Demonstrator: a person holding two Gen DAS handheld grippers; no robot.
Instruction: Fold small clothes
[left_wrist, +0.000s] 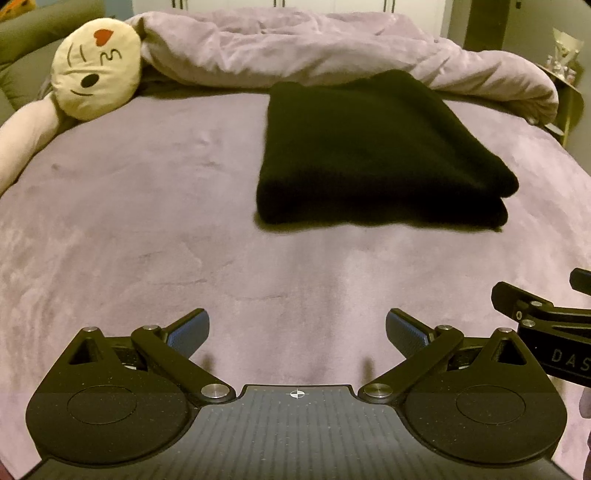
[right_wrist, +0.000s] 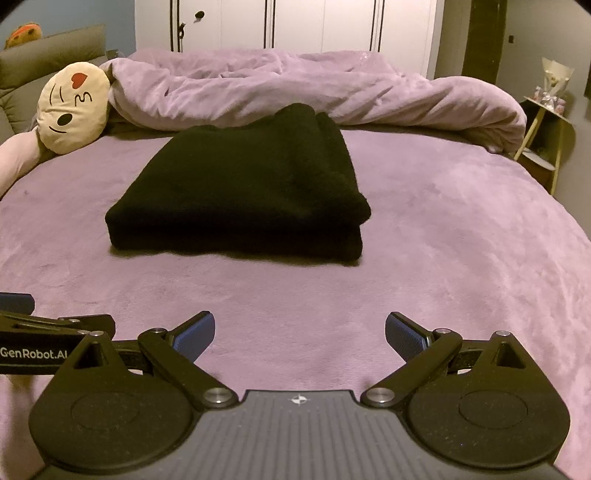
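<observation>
A black garment (right_wrist: 240, 192) lies folded into a thick, squared stack on the bed (right_wrist: 443, 258), just in front of the rumpled lilac duvet (right_wrist: 314, 85) and well to the right of the round face cushion (right_wrist: 74, 107). Both pairs of tongs hang side by side on the near side of the garment, well apart from it: the left tongs (left_wrist: 297, 332) are spread wide and empty, and the right tongs (right_wrist: 300, 332) are spread wide and empty too. To my eye the fold looks about done, so what remains is likely tidying. To do that well, I'd come in low at the garment's near corners, one pair to each, pinch through all the layers together rather than only the top one, and press the edges square without dragging the stack across the plush cover.
</observation>
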